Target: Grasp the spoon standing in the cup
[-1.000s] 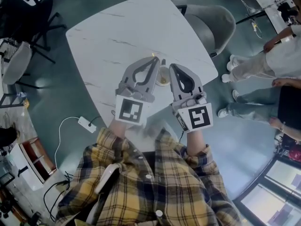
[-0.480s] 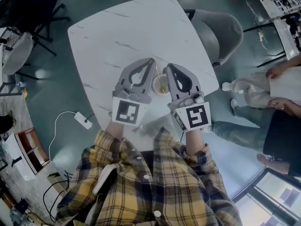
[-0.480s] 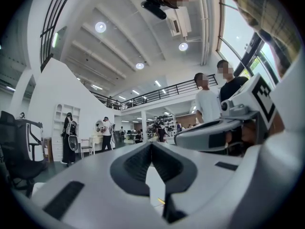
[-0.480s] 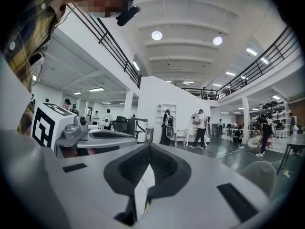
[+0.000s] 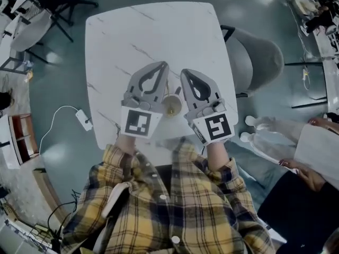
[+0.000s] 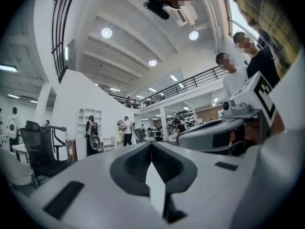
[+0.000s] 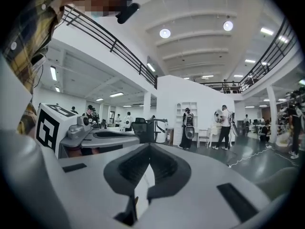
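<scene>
The left gripper [image 6: 151, 146] had its jaws closed tip to tip, with nothing held between them. The right gripper [image 7: 149, 147] was the same, its tips meeting on nothing. In the head view the left gripper [image 5: 164, 64] and right gripper [image 5: 185, 72] lay side by side over the table [image 5: 159, 30], both pointing away from the person. The cup [image 5: 172, 106] stood in the gap between their bodies, behind the tips and close to the person's edge of the table. The spoon [image 5: 168, 89] showed only as a thin handle rising from the cup, between the two grippers and held by neither. Whether either gripper touched the cup could not be told. A grey chair [image 5: 254, 62] stood off the table's right side, and a white power strip [image 5: 83, 119] lay on the floor to the left.
</scene>
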### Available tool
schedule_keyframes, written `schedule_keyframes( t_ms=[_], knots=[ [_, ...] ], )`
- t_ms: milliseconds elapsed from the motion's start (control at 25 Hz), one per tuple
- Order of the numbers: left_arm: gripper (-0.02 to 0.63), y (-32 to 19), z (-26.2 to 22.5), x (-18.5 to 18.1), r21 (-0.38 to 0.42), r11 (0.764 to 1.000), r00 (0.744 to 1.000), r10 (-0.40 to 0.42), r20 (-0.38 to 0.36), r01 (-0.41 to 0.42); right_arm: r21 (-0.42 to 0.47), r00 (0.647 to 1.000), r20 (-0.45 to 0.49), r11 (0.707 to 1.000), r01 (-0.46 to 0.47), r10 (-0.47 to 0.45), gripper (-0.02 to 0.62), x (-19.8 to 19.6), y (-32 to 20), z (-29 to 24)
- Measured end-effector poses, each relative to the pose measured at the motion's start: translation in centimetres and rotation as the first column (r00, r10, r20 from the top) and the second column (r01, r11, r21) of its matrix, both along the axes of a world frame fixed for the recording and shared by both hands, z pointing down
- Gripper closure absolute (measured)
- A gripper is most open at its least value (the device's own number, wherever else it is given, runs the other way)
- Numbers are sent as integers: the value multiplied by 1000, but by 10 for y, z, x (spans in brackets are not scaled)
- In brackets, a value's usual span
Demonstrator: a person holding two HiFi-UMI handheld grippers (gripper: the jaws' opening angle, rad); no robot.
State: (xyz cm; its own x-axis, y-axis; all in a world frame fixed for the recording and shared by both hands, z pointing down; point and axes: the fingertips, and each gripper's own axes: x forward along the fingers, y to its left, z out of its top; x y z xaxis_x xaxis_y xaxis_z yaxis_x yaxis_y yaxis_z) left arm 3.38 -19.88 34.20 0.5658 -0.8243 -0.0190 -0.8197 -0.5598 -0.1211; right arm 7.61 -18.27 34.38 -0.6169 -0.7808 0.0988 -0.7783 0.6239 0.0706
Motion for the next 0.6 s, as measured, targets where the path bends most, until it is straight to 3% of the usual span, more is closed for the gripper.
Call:
schedule_keyframes(
  t_ms=[240, 600],
  knots=[
    [588, -2, 2, -1, -3, 988, 988, -152, 19, 152, 2, 987, 17, 987, 159, -159, 580, 2, -8, -1],
    [588, 12, 6, 1, -14, 970, 969, -240, 51, 241, -21, 967, 23, 967, 253, -253, 580, 8, -3, 4]
  ],
)
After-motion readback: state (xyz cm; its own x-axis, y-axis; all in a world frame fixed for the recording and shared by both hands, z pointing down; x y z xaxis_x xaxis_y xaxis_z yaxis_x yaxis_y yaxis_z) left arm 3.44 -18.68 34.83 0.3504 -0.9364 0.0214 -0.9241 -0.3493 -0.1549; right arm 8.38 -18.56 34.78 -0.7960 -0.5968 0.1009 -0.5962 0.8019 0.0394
